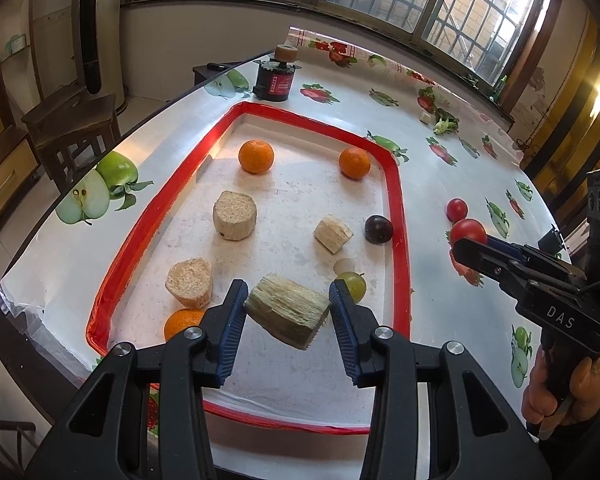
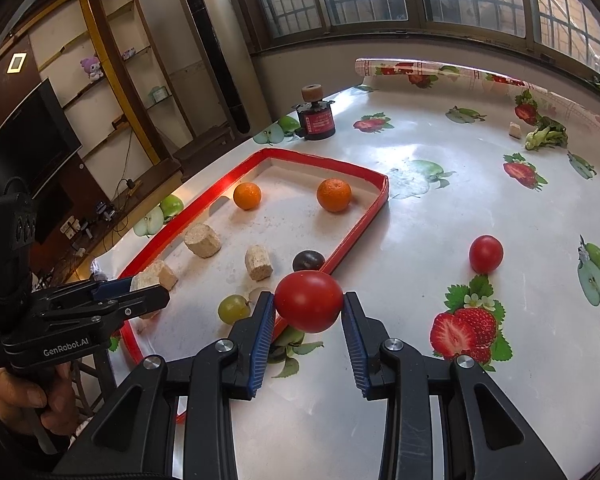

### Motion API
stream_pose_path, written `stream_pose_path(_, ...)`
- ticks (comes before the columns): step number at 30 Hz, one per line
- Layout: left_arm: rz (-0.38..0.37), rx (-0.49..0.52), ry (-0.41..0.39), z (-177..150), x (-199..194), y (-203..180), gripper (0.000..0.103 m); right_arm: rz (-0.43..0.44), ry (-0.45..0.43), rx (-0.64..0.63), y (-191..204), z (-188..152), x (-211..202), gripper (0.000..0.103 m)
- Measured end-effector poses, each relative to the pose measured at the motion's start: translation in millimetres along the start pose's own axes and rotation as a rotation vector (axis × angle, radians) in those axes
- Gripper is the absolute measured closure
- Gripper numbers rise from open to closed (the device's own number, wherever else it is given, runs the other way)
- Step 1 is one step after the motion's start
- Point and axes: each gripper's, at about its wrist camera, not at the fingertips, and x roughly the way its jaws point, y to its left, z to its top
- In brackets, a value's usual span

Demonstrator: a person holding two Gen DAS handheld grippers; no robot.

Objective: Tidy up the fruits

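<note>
Left gripper [image 1: 287, 310] is clamped on a fibrous cane chunk [image 1: 286, 310], lifted over the red-rimmed tray [image 1: 400, 216]. I read that as pulling non-fruit out. Right gripper [image 2: 309, 302] pinches a tomato [image 2: 309, 301] just outside the tray's rim, likely bound inside. Second tomato [image 2: 486, 254] sits out on the tablecloth [image 2: 440, 208]; oranges [image 1: 256, 156], a dark plum [image 1: 379, 230] and a grape [image 1: 352, 285] are already in.
</note>
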Motion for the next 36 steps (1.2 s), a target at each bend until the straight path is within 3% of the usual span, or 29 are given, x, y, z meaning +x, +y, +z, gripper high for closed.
stream_pose_path(17, 0.026, 0.023, 0.036, 21.3, 37.8, -8.0, 0.063, 0.019, 0.035, -0.001, 4.6, 51.8, 64.1, 0.068)
stream_pose_path(36, 0.069, -0.016, 0.084, 30.3, 67.6, 4.5, 0.063, -0.017, 0.116, -0.060, 3.6, 59.7, 118.9, 0.068)
